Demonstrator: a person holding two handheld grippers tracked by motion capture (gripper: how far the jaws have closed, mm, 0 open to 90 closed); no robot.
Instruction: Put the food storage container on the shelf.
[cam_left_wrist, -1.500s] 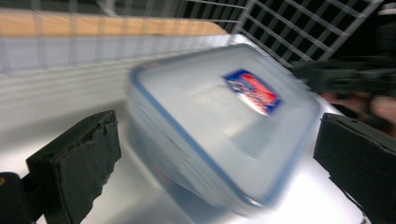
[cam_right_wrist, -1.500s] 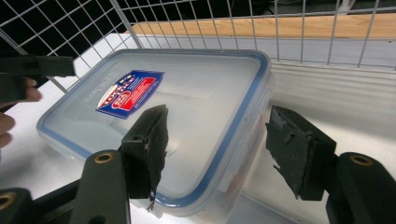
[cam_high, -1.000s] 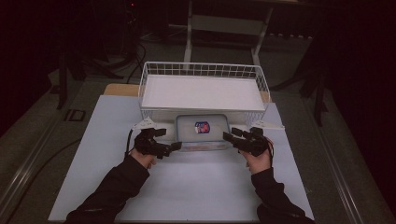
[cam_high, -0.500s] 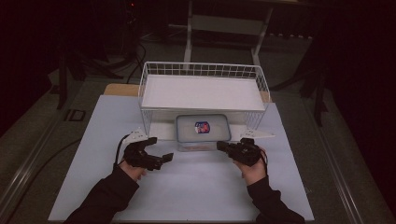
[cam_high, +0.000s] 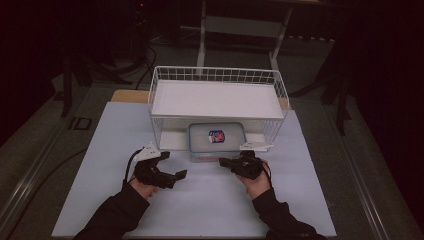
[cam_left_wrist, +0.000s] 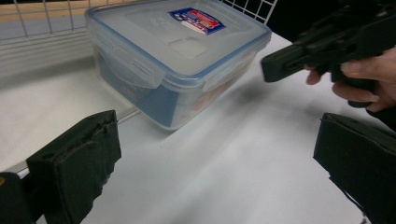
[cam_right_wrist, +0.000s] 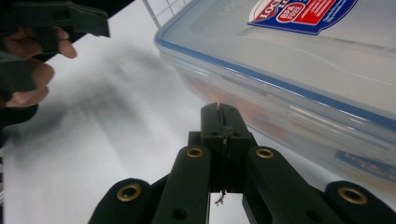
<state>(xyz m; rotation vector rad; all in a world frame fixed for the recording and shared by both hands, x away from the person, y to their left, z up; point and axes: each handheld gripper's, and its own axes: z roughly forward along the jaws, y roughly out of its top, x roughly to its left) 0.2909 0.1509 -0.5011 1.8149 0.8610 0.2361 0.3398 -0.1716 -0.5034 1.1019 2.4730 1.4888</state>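
A clear plastic food box with a blue-rimmed lid and a red-and-blue label (cam_high: 217, 139) (cam_left_wrist: 180, 56) (cam_right_wrist: 299, 60) stands on the white table, half under a white wire basket (cam_high: 218, 100). My left gripper (cam_high: 172, 176) (cam_left_wrist: 215, 168) sits on the table to the box's front left, jaws wide open with nothing between them. My right gripper (cam_high: 225, 162) (cam_right_wrist: 219, 112) is just in front of the box, jaws pressed together and empty, their tip close to the box's side. In the left gripper view the right gripper (cam_left_wrist: 299, 58) shows at the upper right.
The wire basket stands upside down like a raised shelf with a flat white top (cam_high: 215, 97). The white table sheet (cam_high: 210, 210) spreads in front of the person's hands. Dark floor and a metal stand (cam_high: 240, 25) lie beyond the table.
Both hands drew back from the box toward the person. The left gripper moved away to the front left and opened wide; the right gripper stayed close to the box's front.
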